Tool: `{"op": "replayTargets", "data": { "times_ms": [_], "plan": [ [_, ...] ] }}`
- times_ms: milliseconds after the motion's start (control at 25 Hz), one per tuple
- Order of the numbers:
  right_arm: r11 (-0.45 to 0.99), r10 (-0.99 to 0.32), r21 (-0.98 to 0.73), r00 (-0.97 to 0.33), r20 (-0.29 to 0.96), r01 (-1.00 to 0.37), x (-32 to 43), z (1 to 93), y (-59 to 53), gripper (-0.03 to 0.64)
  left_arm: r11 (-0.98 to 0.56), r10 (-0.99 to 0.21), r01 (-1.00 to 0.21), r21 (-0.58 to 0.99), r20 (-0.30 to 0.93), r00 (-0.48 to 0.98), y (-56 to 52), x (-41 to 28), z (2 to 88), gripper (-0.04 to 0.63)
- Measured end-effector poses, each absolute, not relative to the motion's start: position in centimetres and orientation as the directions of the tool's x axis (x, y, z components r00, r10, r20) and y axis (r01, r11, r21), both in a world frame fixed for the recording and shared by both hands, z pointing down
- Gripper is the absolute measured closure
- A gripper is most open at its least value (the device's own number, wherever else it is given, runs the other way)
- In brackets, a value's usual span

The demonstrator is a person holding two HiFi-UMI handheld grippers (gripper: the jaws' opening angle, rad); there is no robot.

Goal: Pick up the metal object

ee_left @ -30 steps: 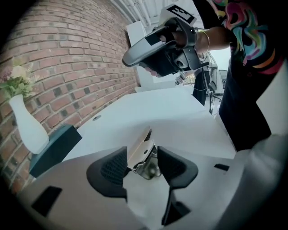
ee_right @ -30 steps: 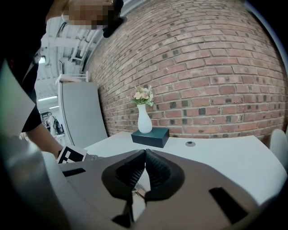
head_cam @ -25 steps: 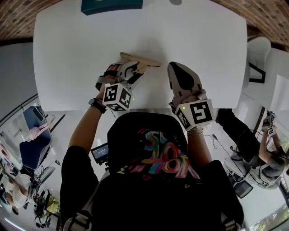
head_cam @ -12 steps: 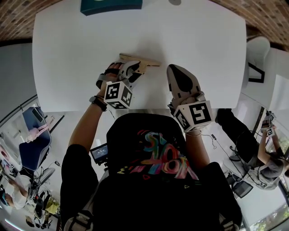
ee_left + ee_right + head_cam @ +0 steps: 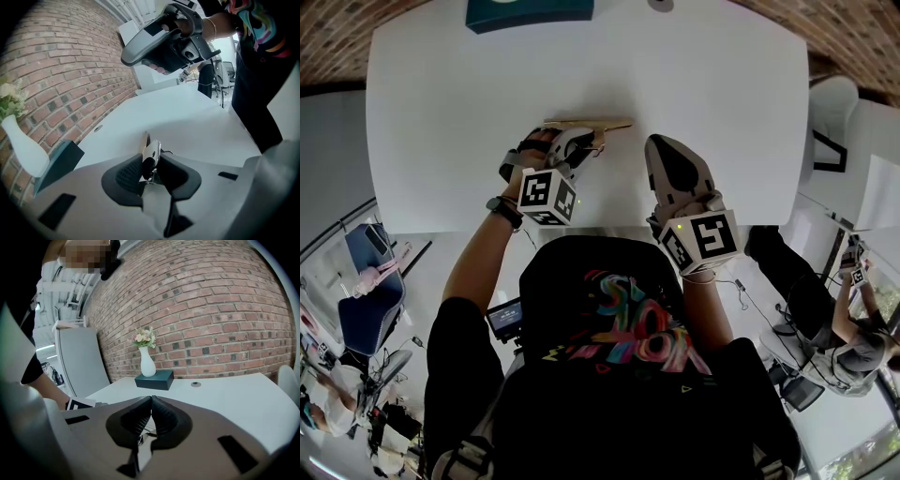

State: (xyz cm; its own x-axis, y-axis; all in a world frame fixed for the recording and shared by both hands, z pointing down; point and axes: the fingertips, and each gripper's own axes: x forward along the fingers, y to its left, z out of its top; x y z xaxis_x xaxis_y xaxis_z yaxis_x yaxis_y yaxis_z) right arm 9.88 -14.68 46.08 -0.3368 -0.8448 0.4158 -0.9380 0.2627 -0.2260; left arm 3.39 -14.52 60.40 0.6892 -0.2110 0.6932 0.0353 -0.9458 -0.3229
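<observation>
A red brick wall (image 5: 211,310) curved behind the wide white desk (image 5: 487,84), and the room past the desk's near edge held only dim, blurred office clutter that I could not sort out. At the desk's far edge stood a dark teal rectangular box (image 5: 154,379), cut off by the top of the head view. A slim white vase of pale flowers (image 5: 148,363) stood on or just behind it; I could not tell which. A small round fitting (image 5: 196,384) sat in the desk to the right of the box, too small to read.

My right tool (image 5: 151,399) hung above the near half of the desk with its jaws pressed together, tips touching and nothing between them. My left tool (image 5: 150,161) was just beside it, angled down, and its jaws had just been closing. Their ribbed pads now pinched the flat brass-coloured metal object (image 5: 586,123) near the middle of the desk. That object showed edge-on as a thin strip running away from the pads. Its gripped end was hidden between them, and I could not tell whether its far end touched the desk.
</observation>
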Motion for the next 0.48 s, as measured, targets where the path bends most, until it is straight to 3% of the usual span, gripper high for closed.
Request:
{"op": "replayTargets", "data": {
  "times_ms": [480],
  "plan": [
    [0.278, -0.846, -0.221, -0.348, 0.403, -0.935, 9.65, 45.57, -15.08, 0.600, -0.950, -0.225, 0.004, -0.311, 0.694, 0.684, -14.66, 2.48, 59.91, 0.494]
  ]
}}
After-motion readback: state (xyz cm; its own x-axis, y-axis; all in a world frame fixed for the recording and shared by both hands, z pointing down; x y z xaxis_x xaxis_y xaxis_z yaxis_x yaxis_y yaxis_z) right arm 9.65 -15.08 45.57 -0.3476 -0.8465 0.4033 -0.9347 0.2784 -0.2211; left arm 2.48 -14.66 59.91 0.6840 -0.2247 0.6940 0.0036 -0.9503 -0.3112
